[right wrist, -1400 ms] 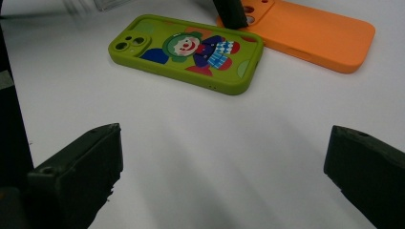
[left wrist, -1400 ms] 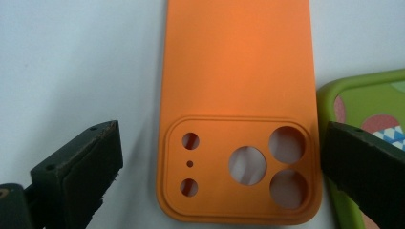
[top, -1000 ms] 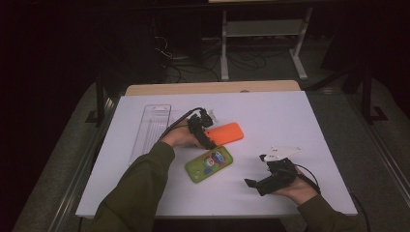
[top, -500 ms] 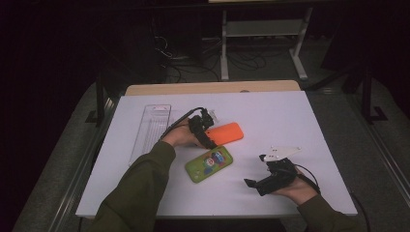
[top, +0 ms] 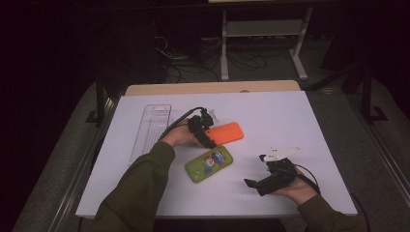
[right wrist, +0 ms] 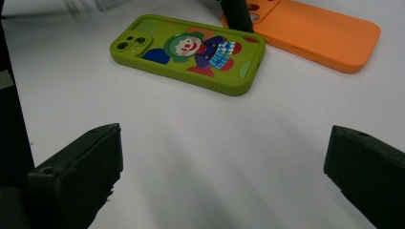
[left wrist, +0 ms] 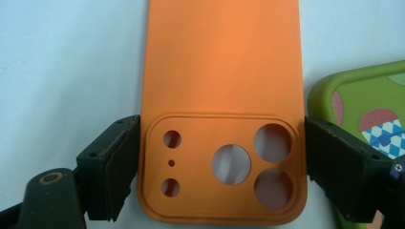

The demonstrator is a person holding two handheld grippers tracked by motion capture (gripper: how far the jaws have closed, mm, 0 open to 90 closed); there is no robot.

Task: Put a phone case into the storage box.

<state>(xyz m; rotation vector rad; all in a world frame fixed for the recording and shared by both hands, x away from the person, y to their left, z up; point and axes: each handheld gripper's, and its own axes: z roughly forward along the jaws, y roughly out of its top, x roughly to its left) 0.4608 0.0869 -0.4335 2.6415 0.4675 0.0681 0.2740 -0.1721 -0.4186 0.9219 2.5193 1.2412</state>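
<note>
Orange phone case (left wrist: 222,86) clamped at camera end by just-closed left gripper (left wrist: 222,167).

Olive-green sleeves (top: 140,188) on both arms. 2 black grippers, left (top: 209,137) and right (top: 256,182), black cables; right carries grey 3-cornered plate (top: 279,152).

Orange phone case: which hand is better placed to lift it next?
Left. The left gripper has just closed its jaws on the orange phone case at the camera-cutout end. The right gripper stands open over bare table, apart from both cases.
</note>
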